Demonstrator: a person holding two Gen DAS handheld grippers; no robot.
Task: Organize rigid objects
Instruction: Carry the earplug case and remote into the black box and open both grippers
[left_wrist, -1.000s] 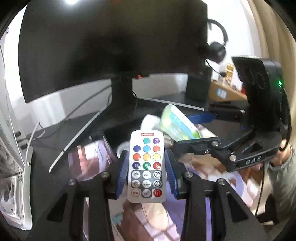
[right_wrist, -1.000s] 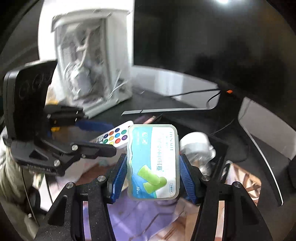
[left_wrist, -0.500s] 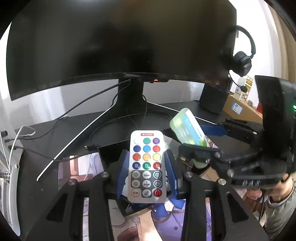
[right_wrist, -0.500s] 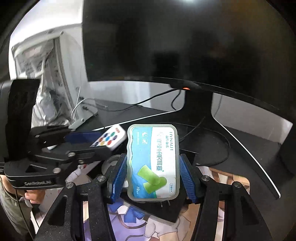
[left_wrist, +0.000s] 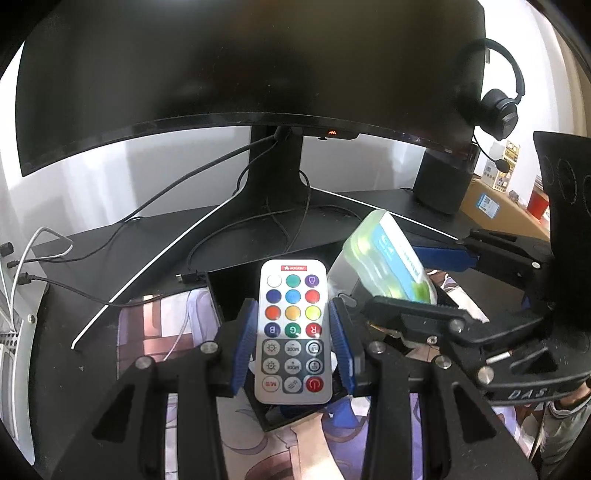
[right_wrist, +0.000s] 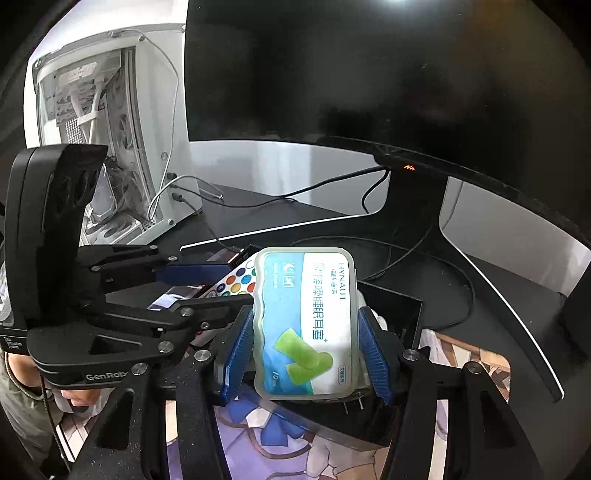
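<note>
Blue-padded left gripper (left_wrist: 293, 341) jaws clamping remote (left_wrist: 293, 332), right gripper (right_wrist: 306, 350) clamping earplug box (right_wrist: 308, 323)

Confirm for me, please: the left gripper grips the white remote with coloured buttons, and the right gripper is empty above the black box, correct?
Not quite: the right gripper is not empty. The right wrist view shows it shut on a translucent plastic earplug case with a blue and green label. The left gripper does grip the white remote with coloured buttons, over the black box.

A dark curved monitor (left_wrist: 251, 74) stands on the desk (left_wrist: 110, 251), headphones (left_wrist: 500, 110) hanging beside it
</note>
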